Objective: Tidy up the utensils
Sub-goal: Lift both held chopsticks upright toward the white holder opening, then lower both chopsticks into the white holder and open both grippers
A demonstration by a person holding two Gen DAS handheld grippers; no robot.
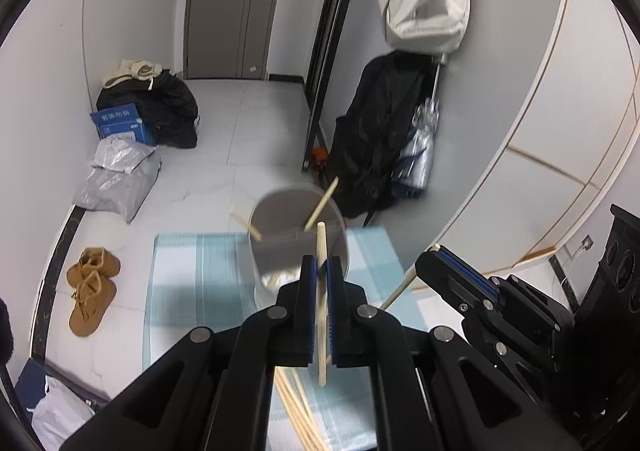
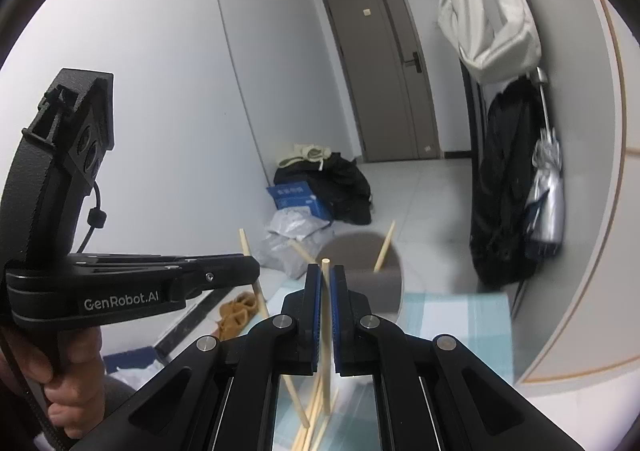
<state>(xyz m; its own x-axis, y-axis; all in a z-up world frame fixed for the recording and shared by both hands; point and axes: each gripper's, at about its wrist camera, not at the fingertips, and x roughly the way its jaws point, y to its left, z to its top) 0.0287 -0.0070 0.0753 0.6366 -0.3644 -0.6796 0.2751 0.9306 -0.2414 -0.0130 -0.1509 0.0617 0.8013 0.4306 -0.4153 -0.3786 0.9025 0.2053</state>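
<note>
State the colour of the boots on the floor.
Tan-brown boots, clearest in the left wrist view.

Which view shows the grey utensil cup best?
Left wrist view: the grey cup shows its open mouth, divider and two chopsticks inside. The right wrist view shows it partly hidden behind the right gripper.

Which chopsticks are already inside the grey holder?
The two leaning in the grey holder: chopsticks. Others are clamped in the left gripper, right gripper, or lie below.
</note>
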